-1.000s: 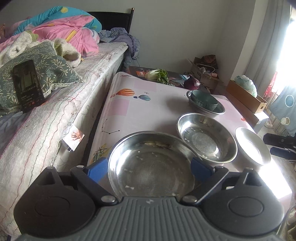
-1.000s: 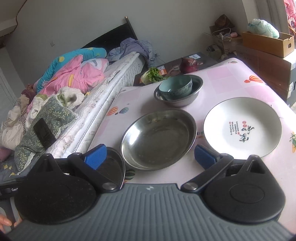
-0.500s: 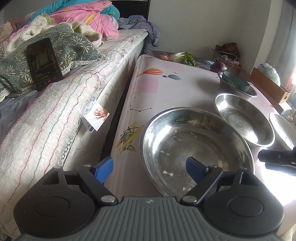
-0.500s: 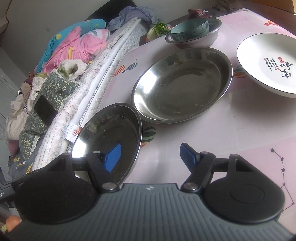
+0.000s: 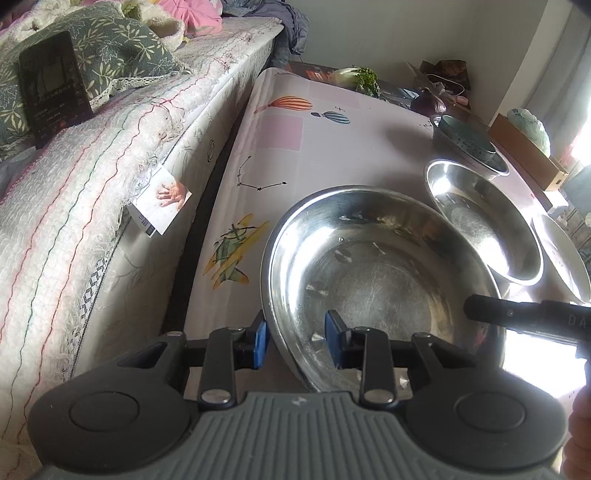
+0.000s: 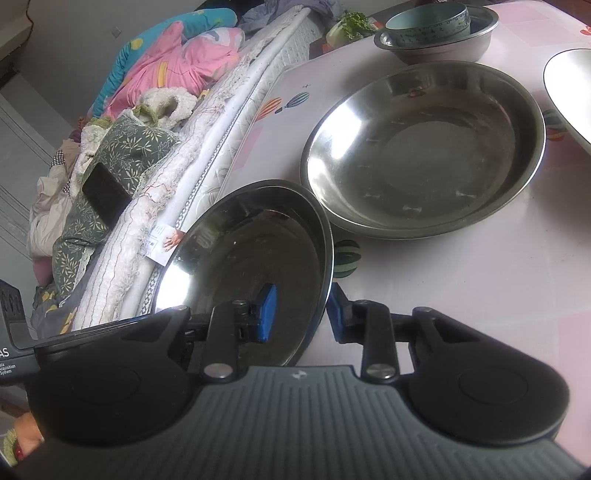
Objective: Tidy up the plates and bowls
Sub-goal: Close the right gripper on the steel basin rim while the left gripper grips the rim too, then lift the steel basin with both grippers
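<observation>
A large steel bowl (image 5: 380, 273) (image 6: 251, 251) sits at the table's near left corner. My left gripper (image 5: 295, 341) straddles its near-left rim, one blue pad outside and one inside. Its jaws are closing, and bare bowl wall still shows between the pads. My right gripper (image 6: 301, 312) straddles the same bowl's right rim and is closing too, with a gap at its inner pad. Its black finger (image 5: 517, 317) shows in the left wrist view. Beyond lie a second steel bowl (image 5: 484, 221) (image 6: 424, 147), a white plate (image 5: 565, 258) (image 6: 569, 88) and a teal bowl (image 5: 467, 138) (image 6: 428, 20) nested in a steel bowl (image 6: 443, 48).
The table (image 5: 314, 147) has a pink printed cloth and stands against a bed (image 5: 92, 166) on the left, piled with bedding and a dark phone (image 5: 51, 92). Greens (image 5: 362, 77) and clutter lie past the far end. A cardboard box (image 5: 528, 147) stands to the right.
Both grippers came down and in toward the large steel bowl. Their jaws narrowed from wide open until each straddles its rim.
</observation>
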Tool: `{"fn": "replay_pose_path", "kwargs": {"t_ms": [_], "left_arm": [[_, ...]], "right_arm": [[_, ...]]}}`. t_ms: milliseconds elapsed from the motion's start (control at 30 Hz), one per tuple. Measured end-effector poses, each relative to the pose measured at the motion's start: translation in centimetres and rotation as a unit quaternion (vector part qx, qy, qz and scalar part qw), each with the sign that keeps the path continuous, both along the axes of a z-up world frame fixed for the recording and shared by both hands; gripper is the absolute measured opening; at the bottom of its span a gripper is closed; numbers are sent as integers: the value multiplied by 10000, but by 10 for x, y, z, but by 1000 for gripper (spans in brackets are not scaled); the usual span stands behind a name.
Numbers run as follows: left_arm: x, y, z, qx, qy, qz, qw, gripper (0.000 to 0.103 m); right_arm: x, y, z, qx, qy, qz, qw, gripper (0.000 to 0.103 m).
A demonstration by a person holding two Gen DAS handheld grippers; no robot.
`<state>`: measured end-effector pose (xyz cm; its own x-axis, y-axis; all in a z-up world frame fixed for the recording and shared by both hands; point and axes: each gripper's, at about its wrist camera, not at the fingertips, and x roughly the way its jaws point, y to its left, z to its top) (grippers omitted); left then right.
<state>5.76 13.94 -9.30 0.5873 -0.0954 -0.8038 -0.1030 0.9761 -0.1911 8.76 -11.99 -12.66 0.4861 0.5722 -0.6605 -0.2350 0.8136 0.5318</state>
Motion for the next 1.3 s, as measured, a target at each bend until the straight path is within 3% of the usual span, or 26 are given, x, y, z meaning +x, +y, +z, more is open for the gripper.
{"fn": "replay_pose_path", "kwargs": {"t_ms": [533, 833, 1300], "left_arm": [[-34, -7, 7, -278, 172, -367, 9988, 38], [-24, -20, 7, 393, 74, -453, 9982, 47], [-15, -22, 1, 399, 63, -349, 9986, 43]], "right_arm": [[-34, -17, 5, -83, 121, 207, 9997, 31], [-31, -26, 9, -161, -126, 74, 9998, 30], [-16, -7, 12, -590, -473, 212, 9969, 29]]}}
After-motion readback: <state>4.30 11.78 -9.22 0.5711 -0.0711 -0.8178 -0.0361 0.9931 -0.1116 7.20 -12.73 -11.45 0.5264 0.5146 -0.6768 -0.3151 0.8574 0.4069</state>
